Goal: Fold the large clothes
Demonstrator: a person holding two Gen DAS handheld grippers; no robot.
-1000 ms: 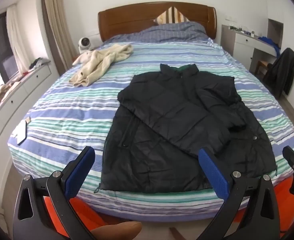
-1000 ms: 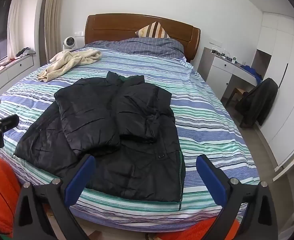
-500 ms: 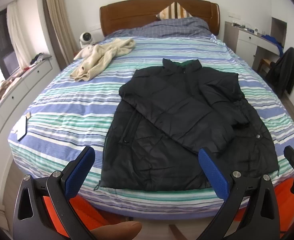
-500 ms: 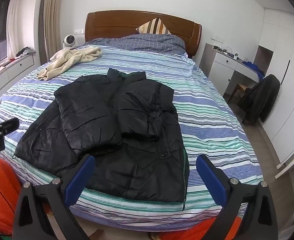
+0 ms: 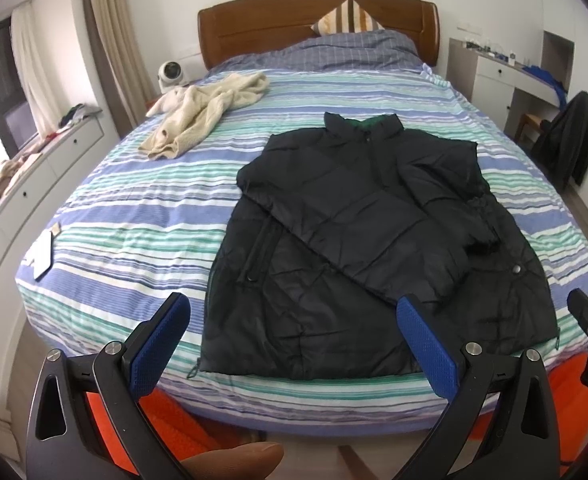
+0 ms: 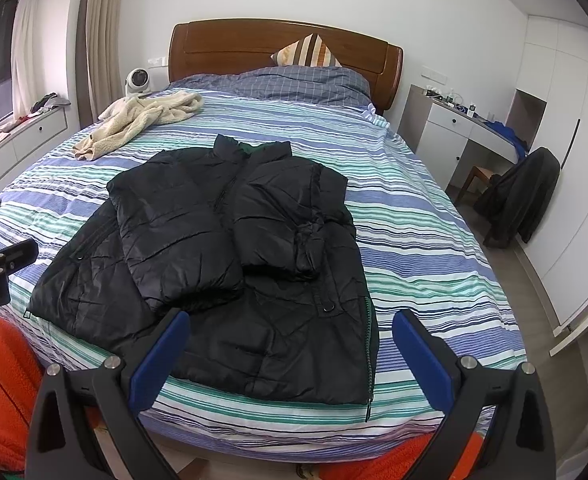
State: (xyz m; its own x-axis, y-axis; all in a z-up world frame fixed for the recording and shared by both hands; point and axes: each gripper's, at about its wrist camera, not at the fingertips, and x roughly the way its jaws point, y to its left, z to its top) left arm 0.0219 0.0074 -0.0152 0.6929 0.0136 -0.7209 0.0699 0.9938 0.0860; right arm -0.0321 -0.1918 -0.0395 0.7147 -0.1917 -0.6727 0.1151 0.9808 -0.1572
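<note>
Black puffer jacket [image 5: 374, 240] lies flat on the striped bed [image 5: 142, 216], near the foot edge, collar toward the wooden headboard [image 5: 278, 20], with both sleeves folded across its front. The left tool [image 5: 292, 330] hangs over the foot edge of the bed, its blue-padded jaws spread wide and gripping nothing; the right tool [image 6: 290, 338] does the same, jaws spread wide and empty, above the jacket's hem. A cream fleece garment [image 5: 206, 112] lies crumpled toward the head of the bed on the left side, well apart from the jacket. Only the left view shows a white card-like item [image 5: 44, 254] at the bed's left edge and a fingertip [image 5: 234, 460] at the bottom of the frame. Only the right view shows the jacket's open zipper with green lining [image 6: 370, 344] running down its right edge, and tall white wardrobe doors [image 6: 566, 160] beside a chair [image 6: 522, 196] draped with a dark coat.
</note>
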